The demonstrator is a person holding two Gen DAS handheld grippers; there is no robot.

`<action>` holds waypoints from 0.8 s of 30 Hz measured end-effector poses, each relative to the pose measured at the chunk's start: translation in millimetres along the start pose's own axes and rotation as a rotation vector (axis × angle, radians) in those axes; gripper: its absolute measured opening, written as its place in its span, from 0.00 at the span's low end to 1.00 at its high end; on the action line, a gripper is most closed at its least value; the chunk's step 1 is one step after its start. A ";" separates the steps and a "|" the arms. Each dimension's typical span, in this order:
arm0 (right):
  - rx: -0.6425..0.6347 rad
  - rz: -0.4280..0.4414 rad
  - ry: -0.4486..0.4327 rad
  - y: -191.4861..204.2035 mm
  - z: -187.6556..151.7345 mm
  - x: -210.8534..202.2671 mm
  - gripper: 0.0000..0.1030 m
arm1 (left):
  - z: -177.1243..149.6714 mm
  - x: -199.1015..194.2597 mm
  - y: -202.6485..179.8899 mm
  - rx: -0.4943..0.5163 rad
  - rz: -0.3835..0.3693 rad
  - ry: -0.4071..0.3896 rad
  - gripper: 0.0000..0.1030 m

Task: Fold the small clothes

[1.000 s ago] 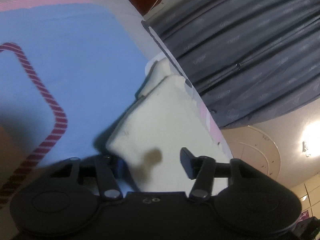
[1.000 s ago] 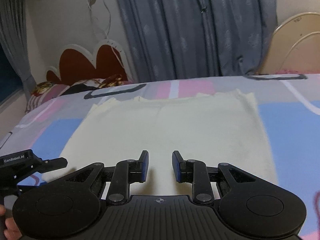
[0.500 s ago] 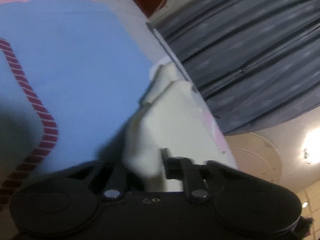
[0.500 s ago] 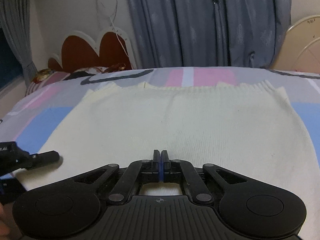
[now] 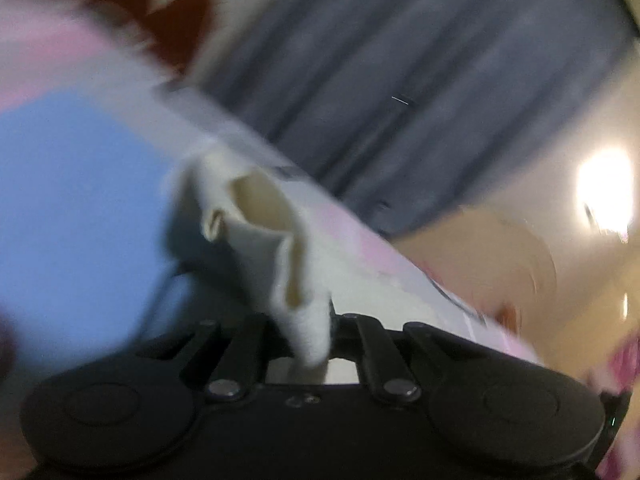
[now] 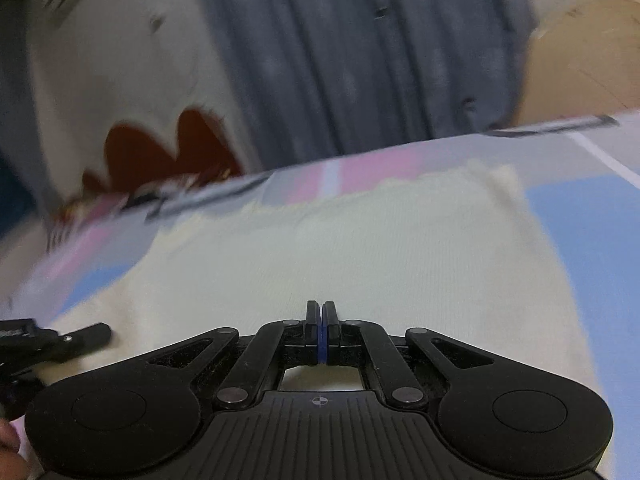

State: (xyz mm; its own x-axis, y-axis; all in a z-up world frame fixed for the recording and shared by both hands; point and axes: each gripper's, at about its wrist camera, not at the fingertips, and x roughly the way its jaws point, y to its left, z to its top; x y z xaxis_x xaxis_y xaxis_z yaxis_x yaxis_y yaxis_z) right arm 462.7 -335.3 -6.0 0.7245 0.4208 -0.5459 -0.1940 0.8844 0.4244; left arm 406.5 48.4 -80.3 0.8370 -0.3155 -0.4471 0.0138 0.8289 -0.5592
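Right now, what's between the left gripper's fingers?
A bunched corner of the cream garment is pinched in the left gripper and lifted off the bedsheet. The left wrist view shows this, though blurred.

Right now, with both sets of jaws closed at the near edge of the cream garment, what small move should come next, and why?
Probably carry the near edge up and over toward the far edge by the curtain. The left gripper has a bunched corner of the cream garment pinched and raised off the bedsheet; the right gripper is shut at the same edge, its hold unclear.

Dim warm room, glaring lamp (image 5: 606,196) at right; both fisheye views motion-blurred, edges bowed.
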 end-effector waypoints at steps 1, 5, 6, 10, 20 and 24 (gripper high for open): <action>0.026 -0.019 -0.025 -10.3 2.8 -10.4 0.00 | 1.3 5.4 -19.3 0.057 -0.018 0.015 0.06; 0.128 -0.083 -0.104 -52.8 15.9 -52.1 0.00 | -7.6 28.4 -94.4 0.267 -0.082 0.084 0.06; 0.147 -0.095 -0.115 -62.2 18.8 -61.0 0.00 | -14.9 37.7 -112.2 0.312 -0.092 0.112 0.06; 0.191 -0.103 -0.122 -97.6 27.2 -90.9 0.00 | -53.5 75.0 -159.4 0.404 -0.121 0.240 0.11; 0.158 -0.015 -0.109 -103.0 37.4 -99.9 0.60 | -25.8 54.9 -118.1 0.322 -0.045 0.130 0.64; 0.073 0.036 -0.038 -80.0 38.4 -72.5 0.48 | -2.4 71.7 -73.5 0.245 0.046 0.145 0.62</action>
State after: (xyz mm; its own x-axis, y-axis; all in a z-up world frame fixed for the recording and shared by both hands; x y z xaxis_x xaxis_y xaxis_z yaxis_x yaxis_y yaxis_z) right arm 451.1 -444.3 27.3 0.7429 0.4430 -0.5018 -0.1725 0.8511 0.4959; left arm 464.2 -36.3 -72.9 0.7528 -0.3233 -0.5733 0.1245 0.9253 -0.3583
